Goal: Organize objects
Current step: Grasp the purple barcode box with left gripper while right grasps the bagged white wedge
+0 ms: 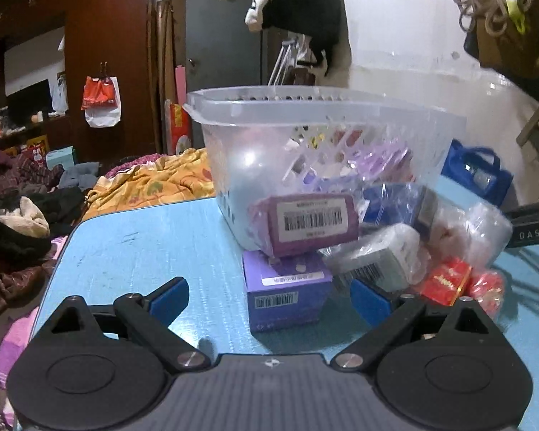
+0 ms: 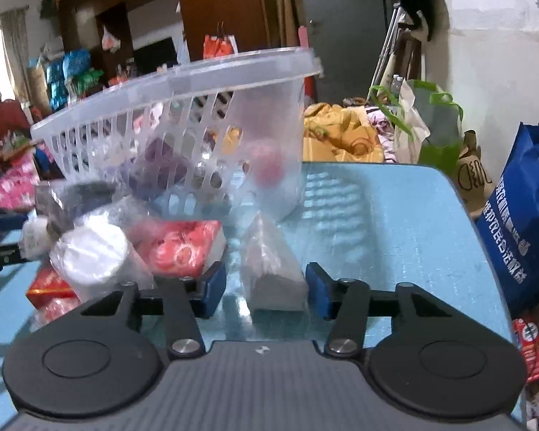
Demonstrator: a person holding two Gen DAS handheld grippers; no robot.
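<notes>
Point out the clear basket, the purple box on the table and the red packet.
clear basket (image 1: 305, 102), left wrist view, front rim.
purple box (image 1: 285, 296), left wrist view, front face.
red packet (image 2: 183, 244), right wrist view, top face.

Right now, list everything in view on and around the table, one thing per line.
table: one, light blue, under everything
basket: one, clear plastic, tilted on the table
purple box: one, on the table before the basket
bagged purple package: one, barcode label, atop the purple box
red packets: at least two, beside the basket
white roll: one, in a clear bag, by the red packets
grey block: one, in a clear bag, between the right gripper's fingers
shopping bag: one, dark blue, beside the table
left gripper: open, facing the purple box
right gripper: jaws around the grey block, left pad apart
</notes>
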